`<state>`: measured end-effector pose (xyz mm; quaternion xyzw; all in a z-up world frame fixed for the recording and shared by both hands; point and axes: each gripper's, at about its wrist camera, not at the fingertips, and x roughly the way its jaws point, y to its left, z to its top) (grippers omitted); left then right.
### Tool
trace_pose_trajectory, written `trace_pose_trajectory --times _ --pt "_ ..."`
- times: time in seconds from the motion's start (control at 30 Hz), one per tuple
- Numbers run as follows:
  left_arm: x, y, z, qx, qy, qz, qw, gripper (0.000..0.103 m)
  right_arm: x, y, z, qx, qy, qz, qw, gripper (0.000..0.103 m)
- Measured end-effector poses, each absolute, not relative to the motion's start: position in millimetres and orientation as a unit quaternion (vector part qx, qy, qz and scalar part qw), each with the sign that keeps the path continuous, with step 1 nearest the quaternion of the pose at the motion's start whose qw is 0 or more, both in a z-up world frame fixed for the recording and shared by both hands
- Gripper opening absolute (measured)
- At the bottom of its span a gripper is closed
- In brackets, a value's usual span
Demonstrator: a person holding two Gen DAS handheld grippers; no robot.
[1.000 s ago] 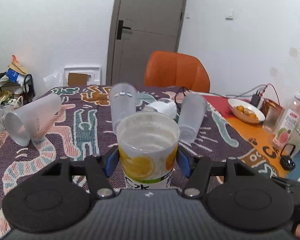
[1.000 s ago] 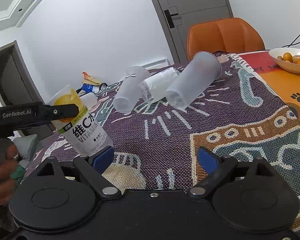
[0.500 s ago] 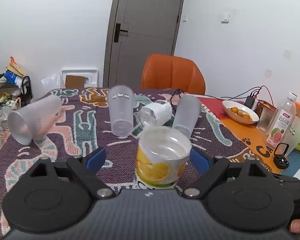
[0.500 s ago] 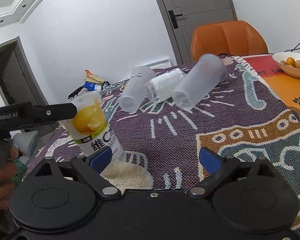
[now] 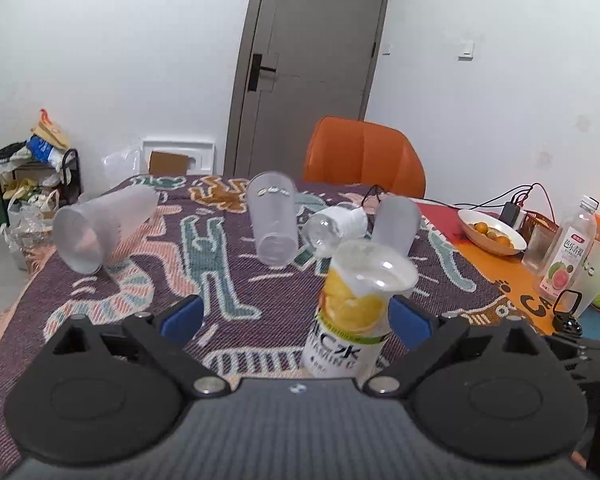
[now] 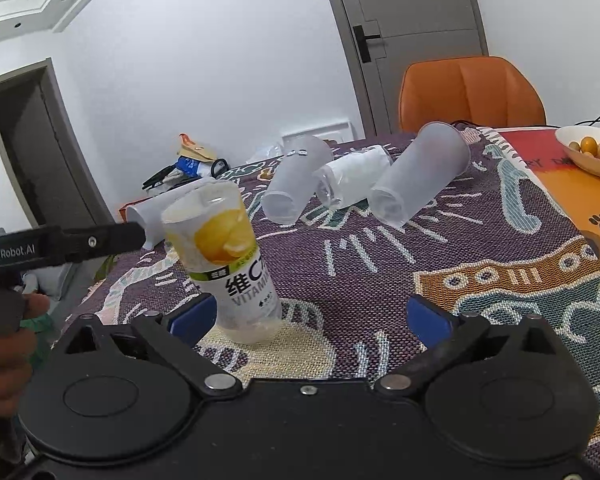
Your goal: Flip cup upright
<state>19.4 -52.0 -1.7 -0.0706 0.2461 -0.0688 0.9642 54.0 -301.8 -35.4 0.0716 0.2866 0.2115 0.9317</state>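
Observation:
A clear cup with a lemon label [image 5: 354, 312] stands upright on the patterned tablecloth [image 5: 140, 280], mouth up; it also shows in the right wrist view [image 6: 228, 264]. My left gripper [image 5: 296, 318] is open and empty, its jaws wide apart, with the cup just inside the right finger. My right gripper [image 6: 308, 314] is open and empty, near the cup's base. Several frosted cups lie on their sides further back: one at the left [image 5: 100, 228], one in the middle [image 5: 272, 220], one at the right [image 5: 394, 224]. A small clear cup [image 5: 334, 226] lies between them.
An orange chair [image 5: 364, 156] stands behind the table. At the right are a bowl of fruit [image 5: 492, 232], a drink bottle [image 5: 566, 254], a glass, cables and a black case [image 5: 566, 312]. A cluttered rack [image 5: 32, 172] stands at the left, off the table.
My left gripper has opened and let go of the lemon cup, then drawn back and to the left. The cup stands free on the cloth. My right gripper has barely moved.

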Motion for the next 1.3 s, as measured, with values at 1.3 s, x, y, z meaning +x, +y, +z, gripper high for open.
trace_pose_trajectory --times 1.3 --pt "-21.7 -1.8 -18.1 -0.081 0.266 -0.018 0.96 0.103 25.3 -270.4 -25.6 0.034 0.292 0.243 0.925 0.103"
